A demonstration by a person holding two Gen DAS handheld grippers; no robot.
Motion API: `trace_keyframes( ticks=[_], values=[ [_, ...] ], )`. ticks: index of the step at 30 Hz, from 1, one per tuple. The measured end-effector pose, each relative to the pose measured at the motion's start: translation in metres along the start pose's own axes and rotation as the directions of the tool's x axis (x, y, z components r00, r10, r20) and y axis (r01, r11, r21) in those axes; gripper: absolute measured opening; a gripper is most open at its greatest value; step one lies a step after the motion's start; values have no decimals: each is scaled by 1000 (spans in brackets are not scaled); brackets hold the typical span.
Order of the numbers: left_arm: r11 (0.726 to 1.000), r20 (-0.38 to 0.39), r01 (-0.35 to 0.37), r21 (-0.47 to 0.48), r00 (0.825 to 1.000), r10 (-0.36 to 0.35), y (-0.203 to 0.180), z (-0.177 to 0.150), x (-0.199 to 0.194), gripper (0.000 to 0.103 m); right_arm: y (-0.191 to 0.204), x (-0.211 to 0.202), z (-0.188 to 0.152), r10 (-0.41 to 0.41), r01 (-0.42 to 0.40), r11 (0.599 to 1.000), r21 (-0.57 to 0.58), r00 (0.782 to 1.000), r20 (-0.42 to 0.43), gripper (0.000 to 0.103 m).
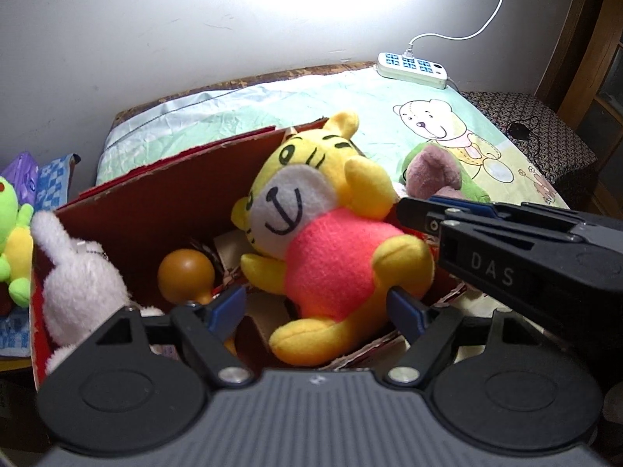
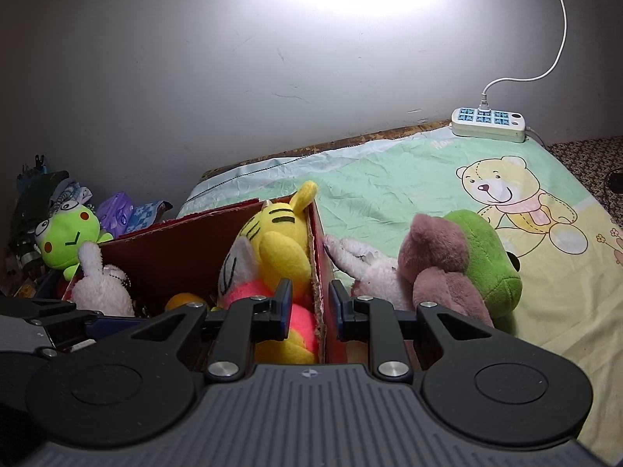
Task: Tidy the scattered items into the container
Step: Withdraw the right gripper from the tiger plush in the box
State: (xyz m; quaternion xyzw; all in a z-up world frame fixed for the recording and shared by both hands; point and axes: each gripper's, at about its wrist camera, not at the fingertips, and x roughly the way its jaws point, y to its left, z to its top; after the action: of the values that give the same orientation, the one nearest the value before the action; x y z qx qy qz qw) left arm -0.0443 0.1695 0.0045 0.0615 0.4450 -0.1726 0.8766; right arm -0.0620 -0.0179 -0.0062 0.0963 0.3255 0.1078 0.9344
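- Red cardboard forms the box point(image 1: 163, 194), which is open at the top and sits on the bed; its edges are frayed and brown.
- Three things are counted inside the box: one yellow tiger plush point(image 1: 319, 233) with a pink-red belly, one white fluffy plush point(image 1: 78, 284) at the left end, and one brown wooden ball-shaped item point(image 1: 187, 276) between them.
- Outside the box, just beside its right wall, one green-and-mauve plush point(image 2: 463, 268) is seen lying on the sheet, with one whitish plush point(image 2: 370, 268) between it and the box wall.
- One lime-green frog plush point(image 2: 68, 239) is seen beyond the left end of the box, among purple and blue-checked packets.
- Left tongs point(image 1: 317, 307) are spread wide, with the tiger's lower body between the blue pads but not gripped.
- Right tongs point(image 2: 310, 303) are parted, straddling the right wall of the box without pinching it: one finger is inside against the tiger, the other outside.
- A pale green and yellow sheet point(image 2: 389, 194), creased and printed with a cartoon bear, covers the bed.
- One white power strip point(image 2: 488, 124) with blue sockets lies at the far edge, its white cable running up a scuffed grey-white wall lit by a bright glare.
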Motion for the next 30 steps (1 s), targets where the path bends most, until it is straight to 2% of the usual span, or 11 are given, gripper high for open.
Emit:
trace_keyframes(
  ticks=[4,16,30],
  values=[
    [999,0,-54,-6,999,54,-6,0,0,81,-3,0,-1,30,-30,999,-9,999,-9,23],
    [986,-26,-146,-85,989,144,-13,0,1,78,-10,2,7,125,-129,989,-65,990,-62,23],
    [950,-43,-284,-128,959,280,-25,7,-7,79,-26,-1,15,228,-236,969,-79,969,-91,27]
  ],
)
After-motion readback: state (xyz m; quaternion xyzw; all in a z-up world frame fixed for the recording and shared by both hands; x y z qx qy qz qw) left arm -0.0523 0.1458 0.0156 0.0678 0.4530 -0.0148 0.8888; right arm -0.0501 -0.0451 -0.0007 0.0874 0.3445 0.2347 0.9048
